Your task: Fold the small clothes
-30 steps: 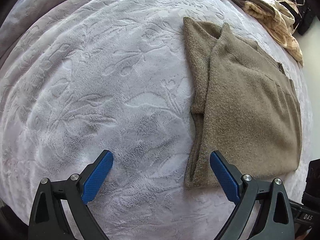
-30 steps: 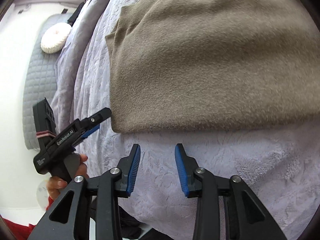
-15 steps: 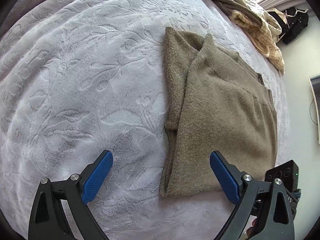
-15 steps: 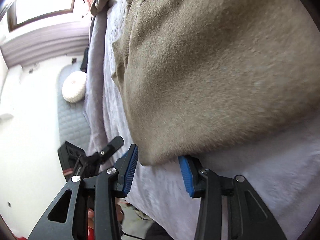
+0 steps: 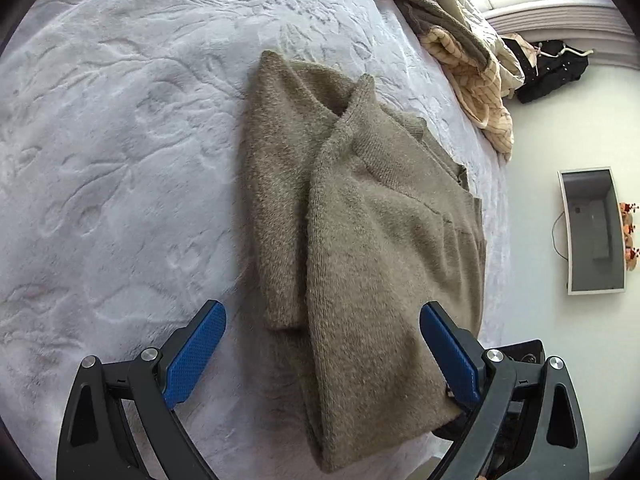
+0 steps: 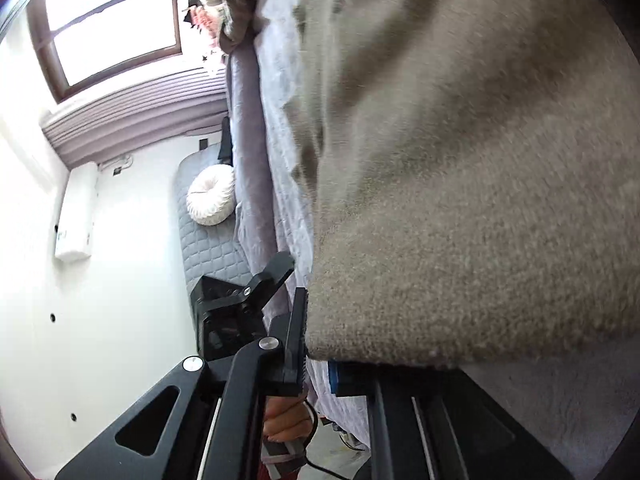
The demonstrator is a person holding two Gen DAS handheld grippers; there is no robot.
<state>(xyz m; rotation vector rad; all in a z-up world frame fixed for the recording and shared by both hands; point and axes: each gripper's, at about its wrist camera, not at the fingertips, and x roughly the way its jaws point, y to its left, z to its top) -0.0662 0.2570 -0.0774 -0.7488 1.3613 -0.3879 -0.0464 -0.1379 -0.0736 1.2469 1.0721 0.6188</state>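
A taupe knit sweater (image 5: 360, 248) lies folded lengthwise on a pale lilac embossed bedspread (image 5: 120, 140). My left gripper (image 5: 322, 356) is open, its blue pads on either side of the sweater's near end, just above it. In the right wrist view the sweater (image 6: 480, 200) fills the frame. My right gripper (image 6: 320, 356) has its jaws around the sweater's near corner, which is lifted off the bed; the right finger is mostly hidden under the cloth. The left gripper's body (image 6: 244, 300) shows past the bed edge.
A heap of beige and striped clothes (image 5: 460, 52) lies at the far right of the bed. The bed edge runs along the right (image 5: 496, 240), with white floor and a grey tray (image 5: 594, 232) beyond. A round white cushion (image 6: 210, 196) lies on a grey mat.
My right gripper moved onto the sweater's near corner, closed around it and lifted it. My left gripper swung right, so the sweater's near end now lies between its open fingers.
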